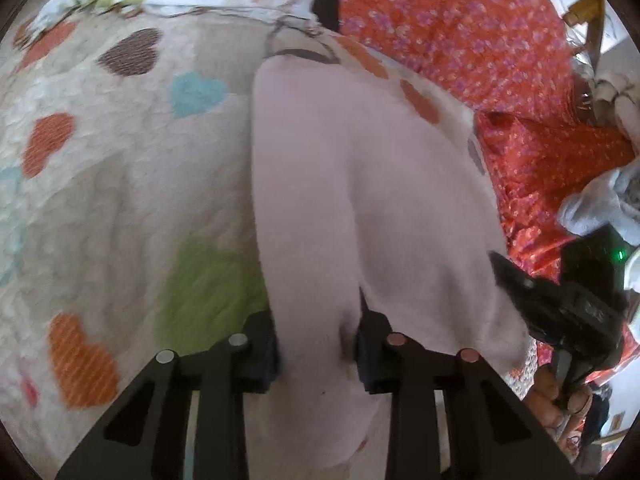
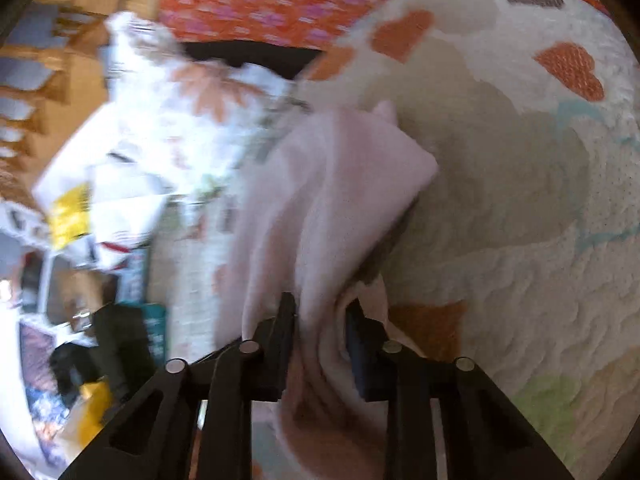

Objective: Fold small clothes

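Left gripper [image 1: 318,354]: in my left wrist view, its two black fingers sat at the bottom centre of the frame, clamped on a bunched edge of the pale pink garment [image 1: 352,184].
Right gripper [image 2: 320,346]: in my right wrist view, its fingers were likewise at the bottom centre, pinched on a gathered fold of the same pale pink garment [image 2: 320,192].
Garment, left view: I saw it run from the fingers up through the middle of the frame, lying over the heart-print quilt [image 1: 120,184], with a lengthwise crease down its centre.
Garment, right view: it rose from the fingers toward the centre of the frame, creased and tilted, one corner pointing to the right over the heart-print quilt [image 2: 520,200]; the picture was blurred.
Other gripper seen from the left: the right gripper [image 1: 560,304] showed as a black body at the lower right of the frame, touching the garment's right edge.
Orange floral fabric [image 1: 460,28]: it filled the upper right of the left view, beyond the quilt.
White floral cloth [image 2: 192,92]: it lay at the upper left of the right view, beside the garment.
Room clutter [image 2: 80,208]: at the left edge of the right view, too blurred for me to tell apart.
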`<state>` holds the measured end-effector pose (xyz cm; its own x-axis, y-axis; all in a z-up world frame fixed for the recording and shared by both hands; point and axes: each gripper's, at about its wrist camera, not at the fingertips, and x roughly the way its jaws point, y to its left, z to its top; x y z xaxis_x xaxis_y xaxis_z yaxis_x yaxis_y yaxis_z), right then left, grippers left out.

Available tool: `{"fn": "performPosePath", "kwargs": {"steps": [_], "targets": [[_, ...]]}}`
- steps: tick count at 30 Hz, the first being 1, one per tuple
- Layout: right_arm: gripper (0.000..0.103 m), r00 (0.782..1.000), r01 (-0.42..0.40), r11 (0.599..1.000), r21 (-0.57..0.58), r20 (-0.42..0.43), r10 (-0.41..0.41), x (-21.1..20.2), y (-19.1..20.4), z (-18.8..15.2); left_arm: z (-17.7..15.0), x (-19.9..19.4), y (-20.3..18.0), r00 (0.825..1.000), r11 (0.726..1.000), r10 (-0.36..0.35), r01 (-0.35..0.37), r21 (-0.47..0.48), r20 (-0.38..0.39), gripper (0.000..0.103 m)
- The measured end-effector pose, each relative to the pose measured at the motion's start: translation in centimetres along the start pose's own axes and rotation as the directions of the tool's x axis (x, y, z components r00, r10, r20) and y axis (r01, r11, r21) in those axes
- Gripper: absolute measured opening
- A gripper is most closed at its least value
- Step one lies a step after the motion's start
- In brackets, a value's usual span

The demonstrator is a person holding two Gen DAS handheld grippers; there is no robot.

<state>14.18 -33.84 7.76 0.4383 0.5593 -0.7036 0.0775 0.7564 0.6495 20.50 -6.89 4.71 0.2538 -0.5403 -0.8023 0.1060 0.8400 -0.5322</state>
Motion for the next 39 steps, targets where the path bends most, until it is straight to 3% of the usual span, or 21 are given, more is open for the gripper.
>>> {"fn": "performPosePath", "kwargs": {"steps": [2,3,4,5,7,11,13,15,18,19,22,25,26,28,31,32,33,34,35,37,39], "targets": [[0.026,1.000,0.021,0.999,-0.025,-0.018,-0.022,-0.8,-0.1,-1.0,-0.8,-0.1,1.1,0.999,0.999,0.030,-0.030,-0.014,-0.022,0.035],[0.027,0.995,0.097,0.995,-0.039,-0.029,-0.098,-0.5,-0.5,-1.3,-1.3,0.2,2.0,0.996,0.997,0.073,-0.074,-0.021,-0.042,0.046],[0.028,0.980,0.194,0.979,-0.060,-0.031,-0.196,-0.4,-1.0,-1.6,-1.7,0.3,2.4,0.995,0.996,0.085,-0.087,-0.024,-0.043,0.056],[0.028,0.952,0.302,0.951,-0.069,-0.031,-0.305,-0.2,-2.0,-1.9,-2.0,0.1,2.9,0.996,0.996,0.079,-0.080,-0.029,-0.039,0.058],[0.028,0.933,0.358,0.933,-0.037,-0.030,-0.359,-0.6,-3.0,-2.0,-2.3,-0.8,3.3,0.998,0.998,0.049,-0.050,-0.031,-0.033,0.059],[0.028,0.925,0.352,0.935,-0.041,0.166,-0.341,-3.9,-0.4,-1.8,-3.4,-3.1,3.1,0.991,0.992,0.119,-0.122,0.043,0.059,0.069],[0.028,0.930,0.334,0.937,-0.106,0.197,-0.309,-3.9,2.1,-2.2,-4.0,-3.7,3.1,0.985,0.987,0.146,-0.151,0.062,0.087,0.070],[0.028,0.948,0.301,0.929,-0.215,0.169,-0.268,-2.3,5.2,-3.4,-4.4,-3.8,3.2,0.981,0.981,0.170,-0.178,0.078,0.096,0.070],[0.028,0.972,0.235,0.923,-0.305,0.051,-0.231,1.0,7.3,-5.1,-4.5,-3.3,3.7,0.978,0.977,0.192,-0.199,0.081,0.083,0.070],[0.027,0.967,0.248,0.911,-0.328,0.027,-0.254,2.2,7.4,-5.2,-4.5,-3.1,3.8,0.978,0.976,0.195,-0.201,0.082,0.077,0.070],[0.028,0.868,0.480,0.805,-0.349,0.055,-0.493,4.8,5.4,-4.4,-5.1,-2.4,3.9,0.979,0.976,0.196,-0.200,0.091,0.051,0.073],[0.036,0.890,0.454,0.850,-0.268,0.104,-0.443,2.8,4.7,-3.4,-5.9,-2.4,3.5,0.975,0.968,0.212,-0.218,0.123,0.060,0.073],[0.040,0.886,0.461,0.854,-0.240,0.163,-0.433,1.6,4.9,-2.9,-6.0,-2.4,3.4,0.973,0.965,0.220,-0.227,0.133,0.066,0.073],[0.066,0.867,0.483,0.853,-0.196,0.239,-0.437,0.6,5.0,-1.9,-6.2,-2.5,3.2,0.970,0.960,0.231,-0.240,0.144,0.081,0.073],[0.070,0.828,0.542,0.829,-0.136,0.256,-0.499,1.3,3.5,0.2,-6.3,-2.4,3.2,0.968,0.959,0.234,-0.245,0.143,0.089,0.074],[0.070,0.834,0.535,0.836,-0.120,0.232,-0.500,1.8,2.9,0.7,-6.3,-2.4,3.2,0.968,0.960,0.233,-0.244,0.139,0.089,0.074],[0.065,0.862,0.495,0.862,-0.105,0.182,-0.473,2.6,1.8,1.3,-6.3,-2.3,3.3,0.968,0.960,0.233,-0.244,0.136,0.089,0.074],[0.034,0.883,0.463,0.882,-0.092,0.136,-0.449,3.4,1.1,1.5,-6.4,-2.2,3.3,0.968,0.960,0.234,-0.244,0.134,0.089,0.074],[0.019,0.902,0.430,0.900,-0.075,0.084,-0.424,4.5,0.3,1.9,-6.4,-2.2,3.3,0.968,0.960,0.235,-0.245,0.132,0.089,0.074],[0.007,0.903,0.428,0.901,-0.065,0.081,-0.423,5.2,0.4,2.4,-6.5,-2.2,3.2,0.967,0.959,0.239,-0.249,0.132,0.089,0.075],[0.005,0.872,0.483,0.870,-0.095,0.147,-0.468,4.5,1.1,3.3,-6.5,-2.1,3.1,0.966,0.958,0.241,-0.252,0.138,0.089,0.076]]}}
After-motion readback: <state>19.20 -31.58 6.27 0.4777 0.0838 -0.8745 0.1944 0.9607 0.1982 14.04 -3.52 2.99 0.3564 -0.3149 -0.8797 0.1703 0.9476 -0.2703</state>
